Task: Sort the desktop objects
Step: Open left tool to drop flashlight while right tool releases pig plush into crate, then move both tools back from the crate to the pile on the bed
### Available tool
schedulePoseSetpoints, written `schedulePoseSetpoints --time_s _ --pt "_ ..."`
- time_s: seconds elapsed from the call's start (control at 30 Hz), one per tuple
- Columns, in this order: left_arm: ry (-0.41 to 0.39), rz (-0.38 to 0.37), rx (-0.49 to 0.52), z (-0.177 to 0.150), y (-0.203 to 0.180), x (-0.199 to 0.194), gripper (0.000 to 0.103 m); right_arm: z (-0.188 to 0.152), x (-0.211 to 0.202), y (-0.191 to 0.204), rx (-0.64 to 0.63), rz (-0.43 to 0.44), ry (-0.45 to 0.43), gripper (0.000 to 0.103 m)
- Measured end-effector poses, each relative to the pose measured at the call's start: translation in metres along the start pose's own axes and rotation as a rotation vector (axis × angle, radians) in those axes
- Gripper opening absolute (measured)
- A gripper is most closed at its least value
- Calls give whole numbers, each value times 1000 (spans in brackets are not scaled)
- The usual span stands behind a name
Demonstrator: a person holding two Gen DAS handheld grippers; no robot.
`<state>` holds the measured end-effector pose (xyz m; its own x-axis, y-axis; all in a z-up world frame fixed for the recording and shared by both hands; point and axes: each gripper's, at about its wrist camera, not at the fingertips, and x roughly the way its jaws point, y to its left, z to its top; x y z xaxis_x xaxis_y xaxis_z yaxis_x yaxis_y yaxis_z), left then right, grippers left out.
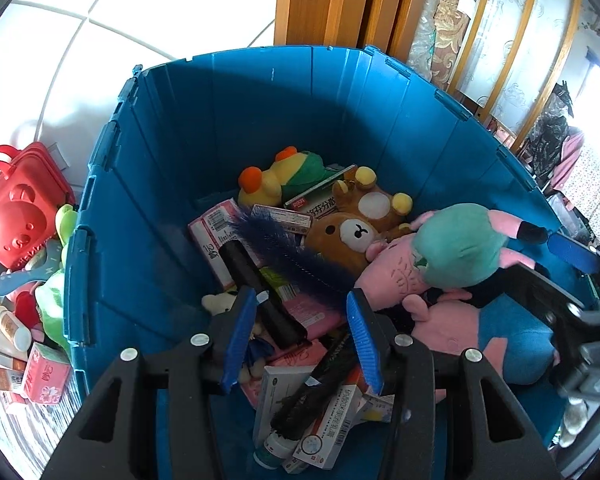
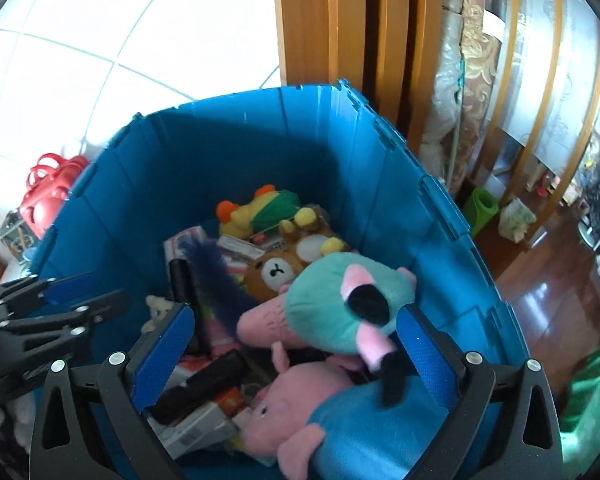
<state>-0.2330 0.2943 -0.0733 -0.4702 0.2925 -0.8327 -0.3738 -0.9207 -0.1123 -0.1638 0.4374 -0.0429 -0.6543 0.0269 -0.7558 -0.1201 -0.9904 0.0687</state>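
Observation:
A deep blue bin (image 1: 260,120) holds plush toys, medicine boxes (image 1: 324,420), a black tube (image 1: 256,288) and a dark blue feathery brush (image 1: 284,256). My left gripper (image 1: 302,340) hangs over the bin's near side, its jaws partly apart and gripping nothing. A teal and pink plush (image 2: 332,300) lies on a pink pig plush (image 2: 300,400) inside the bin. My right gripper (image 2: 296,354) stands wide open around that teal plush, and its pads do not press on it. A brown bear (image 1: 352,236) and a yellow-green plush (image 1: 284,176) lie further back.
Left of the bin, on the desk, sit a red bear-faced case (image 1: 16,216), a green plush (image 1: 52,304), a pink box (image 1: 44,376) and a small bottle (image 1: 12,328). A wooden door frame (image 1: 332,0) rises behind the bin. A green roll (image 2: 482,208) stands on the floor at right.

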Motion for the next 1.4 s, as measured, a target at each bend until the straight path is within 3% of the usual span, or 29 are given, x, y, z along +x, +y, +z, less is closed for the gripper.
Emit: schedulePoseSetpoints --time_s 0.1,0.3,0.5,0.77,1.07,1.4 --pt "-1 -33 -15 -3 2 -9 46 -4 -16 -1 -2 5 -24 103" --pt "-78 -90 -14 -19 2 -53 46 -9 -42 10 -18 -7 -73 103" --pt "-187 -49 29 -40 6 -104 46 -17 -55 29 -17 -10 -91 103" --pt "-249 1 29 -67 36 -144 46 -30 -65 66 -40 4 -96 103" --pt "-279 76 -30 -108 105 -181 46 -44 -80 149 -120 66 -118 103" --pt "-279 205 -179 -163 222 -208 46 -63 -69 274 -258 187 -99 103"
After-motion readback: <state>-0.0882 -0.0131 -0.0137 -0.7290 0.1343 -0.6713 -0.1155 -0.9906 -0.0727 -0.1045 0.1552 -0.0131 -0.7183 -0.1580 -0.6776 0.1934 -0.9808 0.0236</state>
